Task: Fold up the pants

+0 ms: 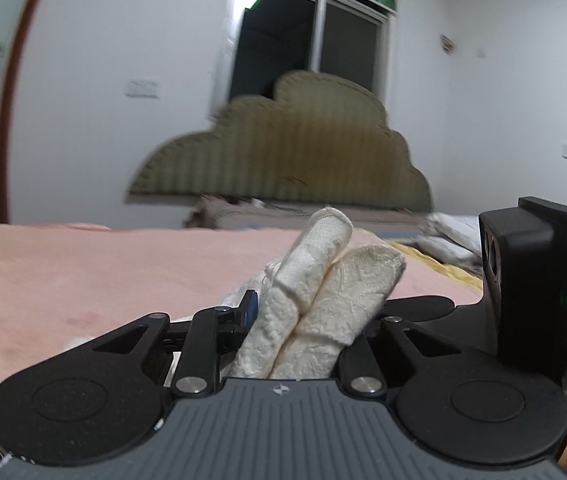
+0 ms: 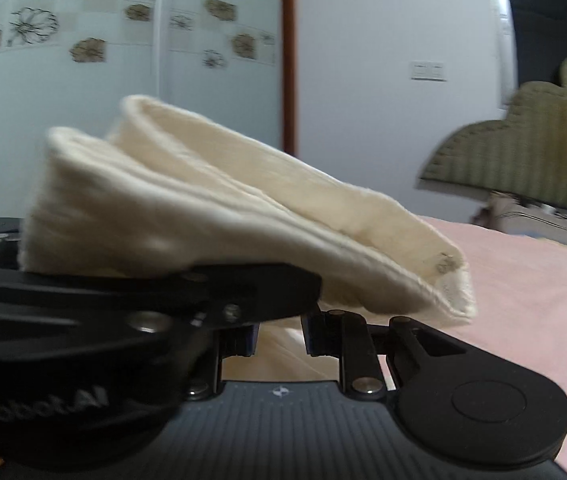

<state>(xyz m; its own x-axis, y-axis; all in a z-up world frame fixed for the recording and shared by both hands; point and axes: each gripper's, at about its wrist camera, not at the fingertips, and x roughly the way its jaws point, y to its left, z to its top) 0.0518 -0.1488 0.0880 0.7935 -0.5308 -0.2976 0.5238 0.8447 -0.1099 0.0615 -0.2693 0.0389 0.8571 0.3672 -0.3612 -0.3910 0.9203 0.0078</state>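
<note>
Cream textured pants [image 1: 347,280] stand up in two thick folds between the fingers of my left gripper [image 1: 315,312], which is shut on them; its blue left pad [image 1: 250,309] presses the cloth and its right finger is hidden behind the fabric. In the right wrist view the pants [image 2: 243,208] lie in several stacked layers, draped over the left gripper's black housing [image 2: 83,312]. Beneath that bundle my right gripper [image 2: 279,340] is shut on a cream layer. Both grippers hold the cloth just above the pink bed, side by side.
A pink blanket [image 1: 83,280] covers the bed below. An olive scalloped headboard [image 1: 303,152] stands at the far end under a dark window [image 1: 307,32]. White bedding [image 1: 451,240] is piled at the right. The right gripper's black housing [image 1: 535,280] sits close on the right.
</note>
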